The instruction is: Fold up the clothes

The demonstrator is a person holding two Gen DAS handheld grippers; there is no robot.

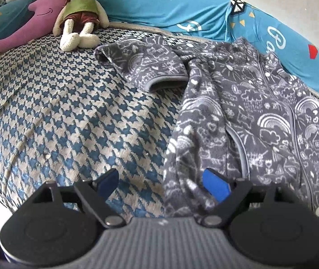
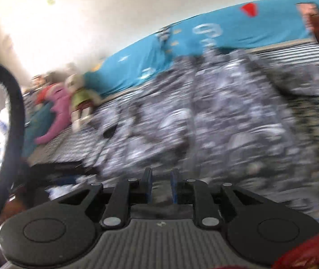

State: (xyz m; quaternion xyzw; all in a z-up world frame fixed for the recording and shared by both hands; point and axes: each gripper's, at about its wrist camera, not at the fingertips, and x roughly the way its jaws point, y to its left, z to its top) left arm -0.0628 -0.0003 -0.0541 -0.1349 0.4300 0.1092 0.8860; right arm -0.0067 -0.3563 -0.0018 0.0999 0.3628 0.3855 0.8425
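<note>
Fleece jacket [image 1: 238,116] sprawls at your 2 o'clock on the bed [image 1: 69,112], your left hand-held gripper [image 1: 161,183] gaping wide and empty, your right hand-held gripper [image 2: 161,187] narrowed, grasp unclear.

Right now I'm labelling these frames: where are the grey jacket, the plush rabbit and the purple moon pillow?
grey jacket [image 1: 260,116]: left wrist view, on its printed front.
plush rabbit [image 1: 79,6]: left wrist view, on its green shirt.
purple moon pillow [image 1: 40,11]: left wrist view, on its face.
</note>
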